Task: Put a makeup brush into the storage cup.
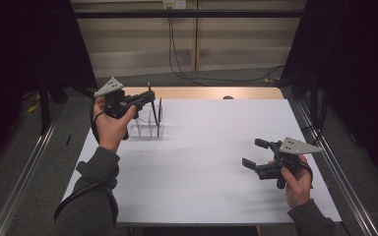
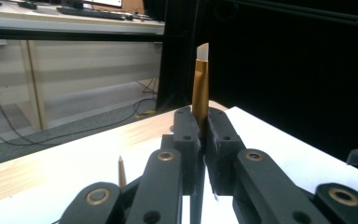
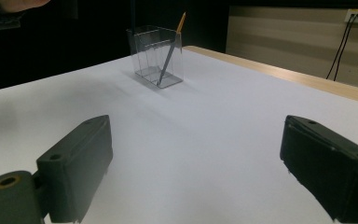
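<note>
Over on the left, the left hand-held gripper [image 1: 145, 98] is hovering above the clear holder [image 1: 147, 123], its jaws pinching a gold-barrelled pen [image 2: 200, 88] that is standing upright between them with its pale tip on top. The holder is sitting near the far left of the white table [image 1: 211, 162], close to the wooden far edge, and 1 pencil [image 3: 173, 46] is already leaning inside it, tip poking up past the rim. Moving across, the middle of the table is lying bare, giving plenty of open room between both hands. On the right, the right hand-held gripper [image 1: 256, 155] is hanging low over the table near the right edge, its 2 jaws spread wide and gripping nothing, pointing toward the holder, well apart from it.
</note>
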Tool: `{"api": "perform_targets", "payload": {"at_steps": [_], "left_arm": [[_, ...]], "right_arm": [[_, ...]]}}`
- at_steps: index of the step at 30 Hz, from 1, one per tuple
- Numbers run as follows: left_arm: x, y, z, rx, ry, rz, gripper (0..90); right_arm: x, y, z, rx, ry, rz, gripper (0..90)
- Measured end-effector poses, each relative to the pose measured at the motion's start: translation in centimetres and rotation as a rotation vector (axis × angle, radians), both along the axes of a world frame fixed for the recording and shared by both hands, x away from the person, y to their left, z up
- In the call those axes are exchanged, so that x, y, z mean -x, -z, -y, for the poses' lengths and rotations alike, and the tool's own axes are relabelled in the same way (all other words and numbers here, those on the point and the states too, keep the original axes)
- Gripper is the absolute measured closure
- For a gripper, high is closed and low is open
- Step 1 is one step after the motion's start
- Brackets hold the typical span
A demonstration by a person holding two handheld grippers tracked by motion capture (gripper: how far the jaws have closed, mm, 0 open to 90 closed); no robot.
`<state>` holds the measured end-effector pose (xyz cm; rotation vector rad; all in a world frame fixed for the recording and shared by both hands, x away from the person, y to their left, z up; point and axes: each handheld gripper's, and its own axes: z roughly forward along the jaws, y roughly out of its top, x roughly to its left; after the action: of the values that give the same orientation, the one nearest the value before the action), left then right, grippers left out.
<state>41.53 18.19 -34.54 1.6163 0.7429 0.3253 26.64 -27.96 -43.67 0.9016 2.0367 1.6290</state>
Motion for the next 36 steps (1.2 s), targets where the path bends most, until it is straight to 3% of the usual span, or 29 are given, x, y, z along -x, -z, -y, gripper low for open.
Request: {"api": "perform_targets", "payload": {"at_steps": [7, 14, 23, 29, 33, 36], "left_arm": [[-0.4, 0.2, -0.1, -0.019, -0.031, -0.001, 83.8], [-0.9, 0.4, 0.0, -0.008, -0.049, -0.008, 83.9], [-1.4, 0.7, 0.0, -0.017, -0.056, -0.015, 83.8], [-1.9, 0.9, 0.1, 0.001, -0.055, -0.023, 83.9], [-2.0, 0.9, 0.3, -0.023, -0.067, -0.024, 83.9], [-2.2, 1.0, 0.4, -0.014, -0.063, -0.021, 83.8]], "right_arm": [[0.0, 0.0, 0.1, 0.000, -0.003, -0.002, 8.9], [0.0, 0.0, 0.1, -0.001, -0.004, -0.003, 8.9], [0.0, -0.1, 0.1, -0.004, 0.001, -0.002, 8.9], [0.0, -0.1, 0.1, -0.002, -0.003, 0.003, 8.9], [0.0, -0.2, 0.1, -0.004, 0.000, 0.006, 8.9], [0.0, -0.2, 0.1, -0.005, -0.002, 0.005, 8.9]]}}
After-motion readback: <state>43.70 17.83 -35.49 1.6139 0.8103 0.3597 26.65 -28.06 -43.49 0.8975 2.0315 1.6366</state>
